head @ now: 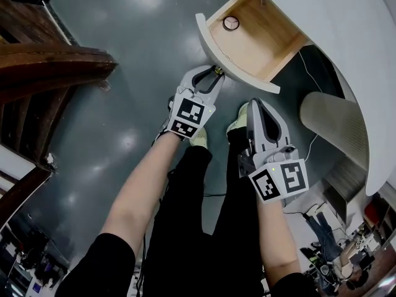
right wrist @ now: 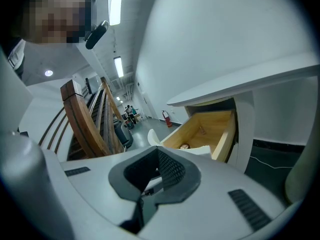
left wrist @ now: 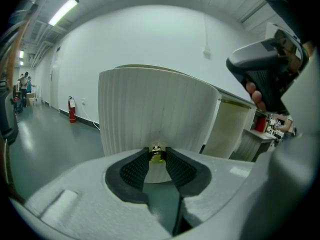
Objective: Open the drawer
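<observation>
The drawer [head: 238,67] has a curved white ribbed front and a pale wood inside, and it stands pulled well out from the white desk [head: 346,30]. A small round thing [head: 231,23] lies in it. My left gripper [head: 214,73] is shut on the brass knob [left wrist: 157,154] in the middle of the drawer front [left wrist: 150,109]. My right gripper [head: 255,103] hangs shut and holds nothing, below and to the right of the drawer front. In the right gripper view the open drawer [right wrist: 200,129] shows just past the right gripper [right wrist: 159,151].
A dark wooden stair rail [head: 49,60] runs along the left. A white ribbed column [head: 334,122] stands under the desk at the right, with cables on the floor beside it. The person's legs and shoes [head: 199,138] are on the grey floor below the drawer.
</observation>
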`<move>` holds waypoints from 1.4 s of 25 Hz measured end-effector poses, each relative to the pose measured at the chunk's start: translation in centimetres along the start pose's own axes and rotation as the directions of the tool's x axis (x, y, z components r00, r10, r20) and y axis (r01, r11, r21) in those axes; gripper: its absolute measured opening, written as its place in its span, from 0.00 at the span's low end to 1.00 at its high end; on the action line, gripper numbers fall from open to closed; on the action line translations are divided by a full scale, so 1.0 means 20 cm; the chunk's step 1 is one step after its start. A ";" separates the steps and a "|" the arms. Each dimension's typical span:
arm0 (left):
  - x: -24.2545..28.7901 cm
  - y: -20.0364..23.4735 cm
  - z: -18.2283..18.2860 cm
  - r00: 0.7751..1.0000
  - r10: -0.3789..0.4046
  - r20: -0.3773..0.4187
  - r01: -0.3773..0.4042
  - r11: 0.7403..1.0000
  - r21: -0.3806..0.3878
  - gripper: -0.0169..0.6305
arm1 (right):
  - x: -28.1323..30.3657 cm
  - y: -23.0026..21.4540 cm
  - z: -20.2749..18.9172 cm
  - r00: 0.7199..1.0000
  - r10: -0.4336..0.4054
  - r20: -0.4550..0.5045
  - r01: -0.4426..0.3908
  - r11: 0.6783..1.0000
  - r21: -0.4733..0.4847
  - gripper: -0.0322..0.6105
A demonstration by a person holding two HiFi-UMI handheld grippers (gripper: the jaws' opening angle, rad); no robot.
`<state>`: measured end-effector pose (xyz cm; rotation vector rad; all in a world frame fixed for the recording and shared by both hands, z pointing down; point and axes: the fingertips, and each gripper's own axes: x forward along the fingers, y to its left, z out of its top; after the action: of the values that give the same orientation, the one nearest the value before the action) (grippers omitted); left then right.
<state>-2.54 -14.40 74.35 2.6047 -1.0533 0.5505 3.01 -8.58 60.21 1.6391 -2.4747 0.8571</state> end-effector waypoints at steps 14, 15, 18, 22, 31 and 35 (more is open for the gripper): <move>-0.17 0.00 0.02 1.000 0.014 -0.006 -0.014 0.999 -0.035 0.19 | -0.06 0.10 0.08 1.000 0.012 0.000 -0.012 1.000 -0.026 0.07; -0.20 0.00 0.04 1.000 0.012 -0.005 -0.013 0.999 -0.038 0.19 | -0.07 0.10 0.10 1.000 0.012 0.002 -0.012 1.000 -0.027 0.07; -0.28 -0.03 0.13 1.000 0.002 0.000 -0.002 0.999 -0.040 0.19 | -0.09 0.13 0.15 1.000 0.016 0.001 -0.016 0.999 -0.034 0.07; -0.41 -0.07 0.31 1.000 -0.001 0.024 0.003 0.999 -0.050 0.16 | -0.16 0.18 0.23 1.000 0.022 -0.005 -0.022 0.999 -0.049 0.07; -0.67 -0.23 0.78 0.996 -0.023 0.091 0.025 0.999 -0.023 0.10 | -0.28 0.27 0.49 1.000 0.005 0.009 -0.004 0.997 -0.077 0.07; -0.75 -0.28 0.95 0.994 -0.028 0.103 0.030 0.999 -0.016 0.08 | -0.32 0.32 0.60 1.000 0.012 0.029 -0.009 0.996 -0.094 0.07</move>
<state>-3.88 -8.81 50.09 2.6533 -1.0442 0.4024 3.22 -7.10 45.30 1.6210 -2.5037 0.7116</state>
